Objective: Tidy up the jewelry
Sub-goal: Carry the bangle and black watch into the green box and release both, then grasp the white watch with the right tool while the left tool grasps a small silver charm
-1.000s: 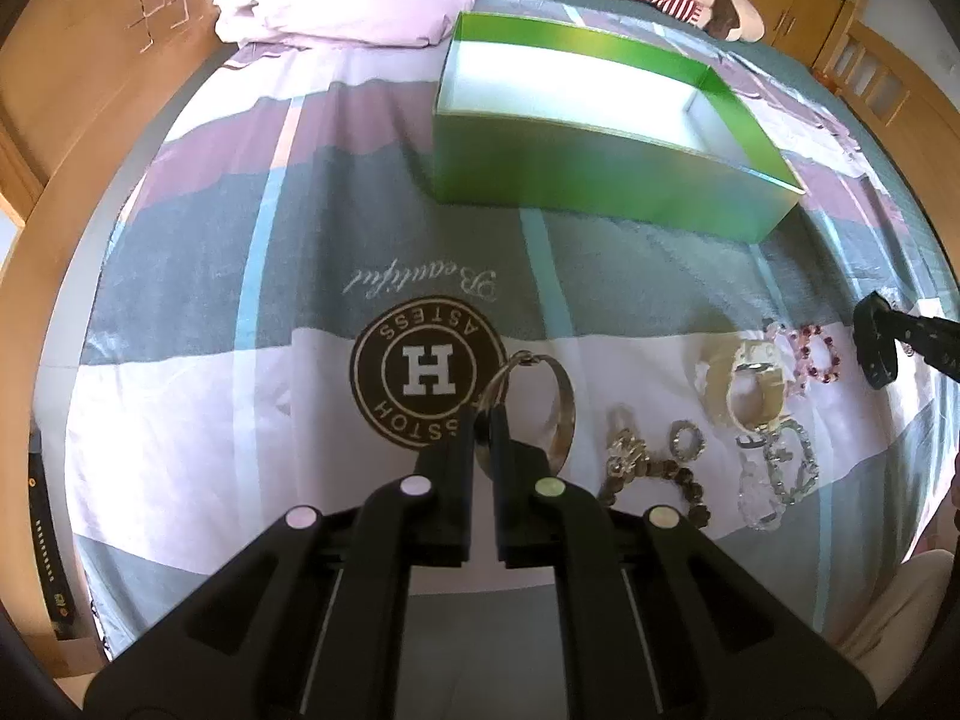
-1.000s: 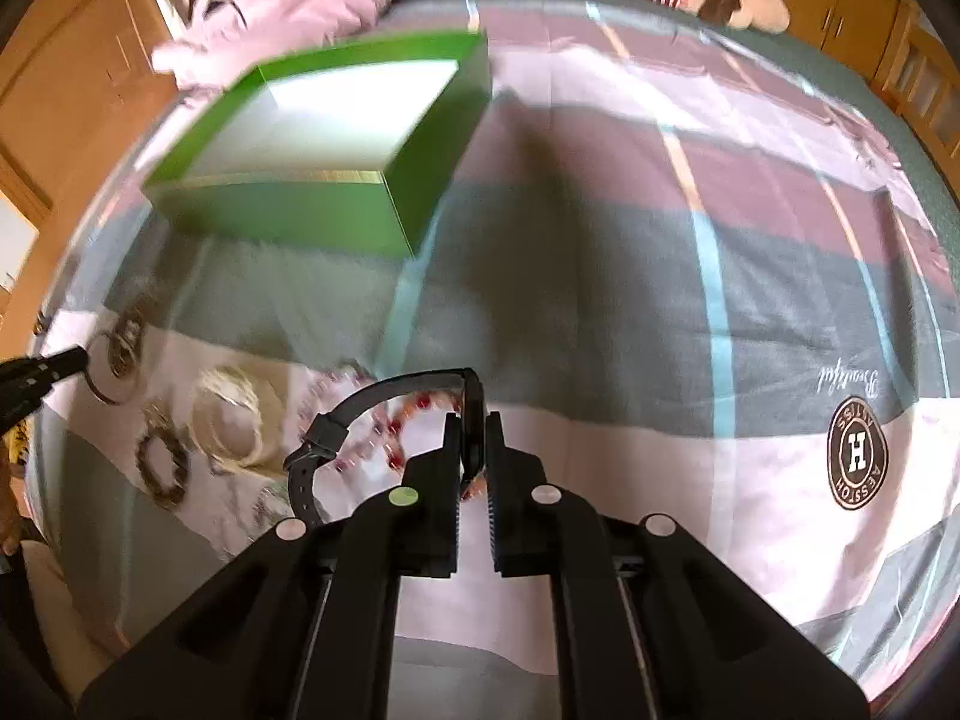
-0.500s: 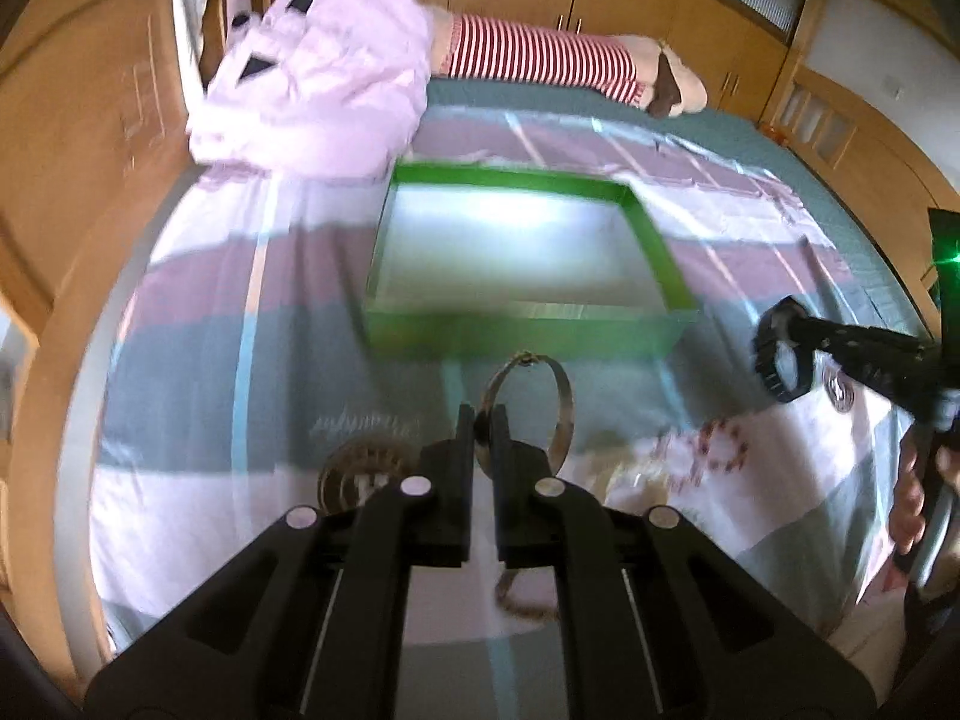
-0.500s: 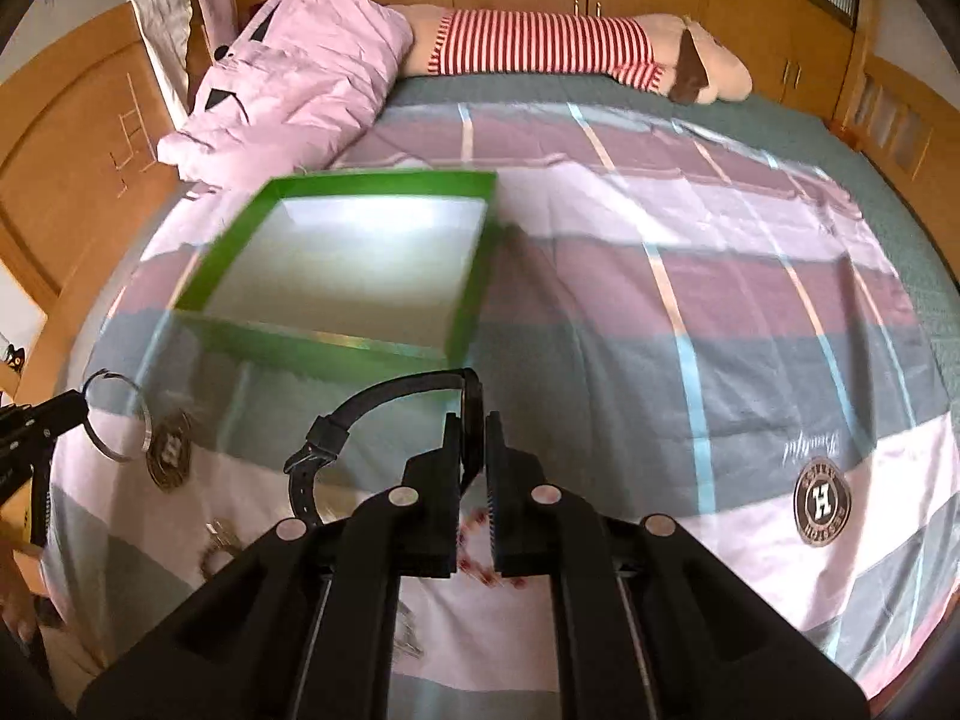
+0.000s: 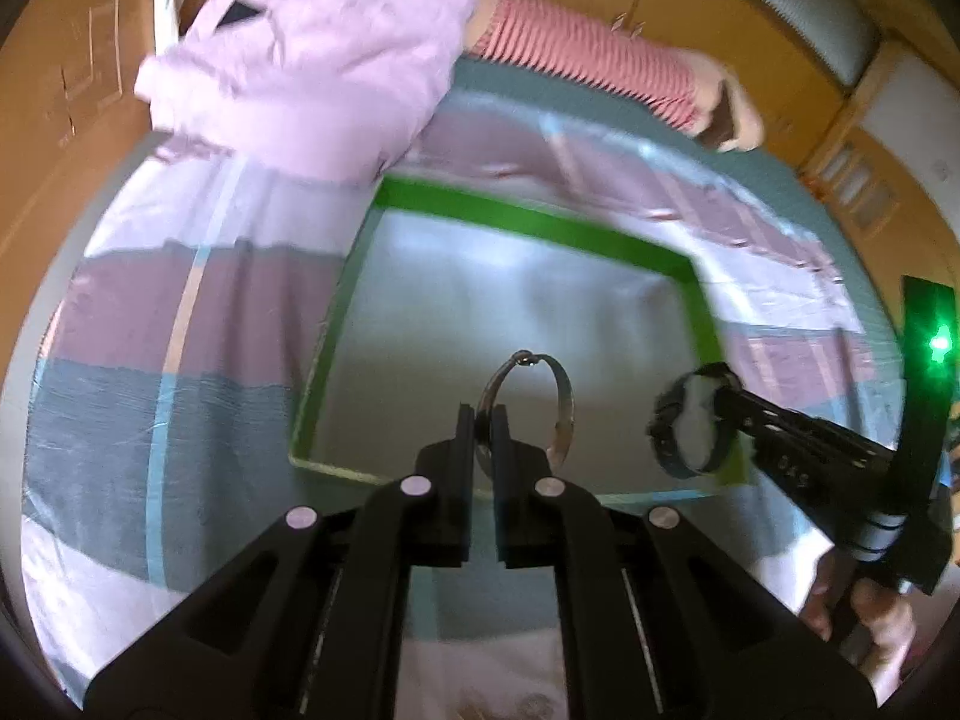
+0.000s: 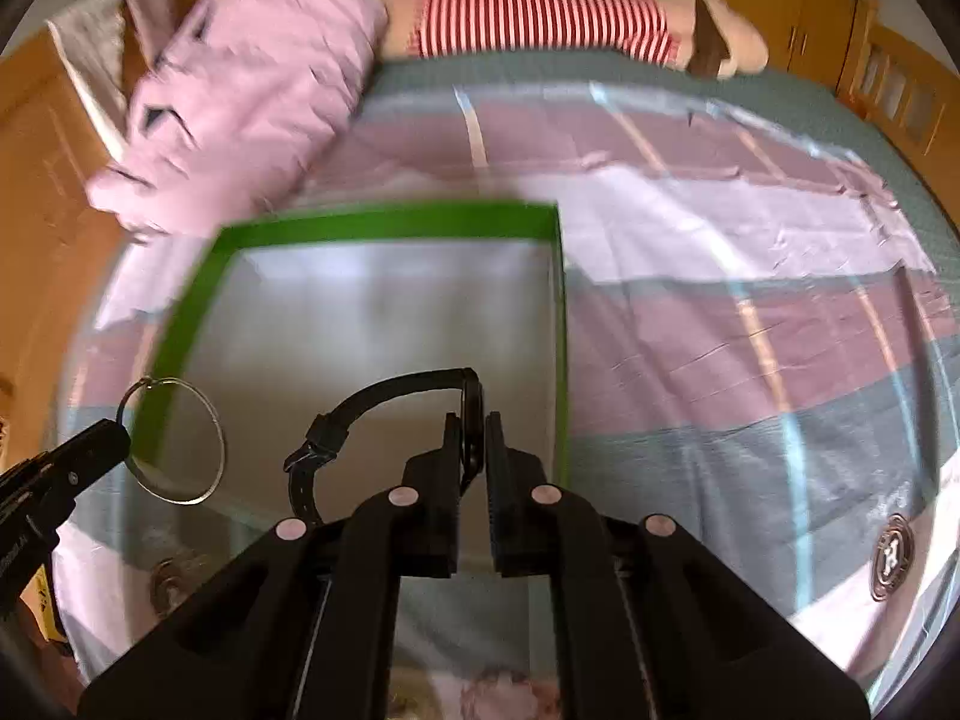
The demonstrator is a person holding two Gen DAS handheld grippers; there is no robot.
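Since both pieces hang over the green box (image 5: 528,222) on the bed (image 6: 750,312), left gripper (image 5: 483,420) fingers clamped on the silver bangle (image 5: 561,414), right gripper (image 6: 474,429) pinching the black watch (image 6: 384,390), looks ready for dropping in.

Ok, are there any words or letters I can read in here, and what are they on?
"H": probably, in the middle of the round badge printed on the bedsheet; the letters around its ring are too blurred to read.
Pale print on the side of the right tongs: too blurred to read.
Green box: no writing shows.
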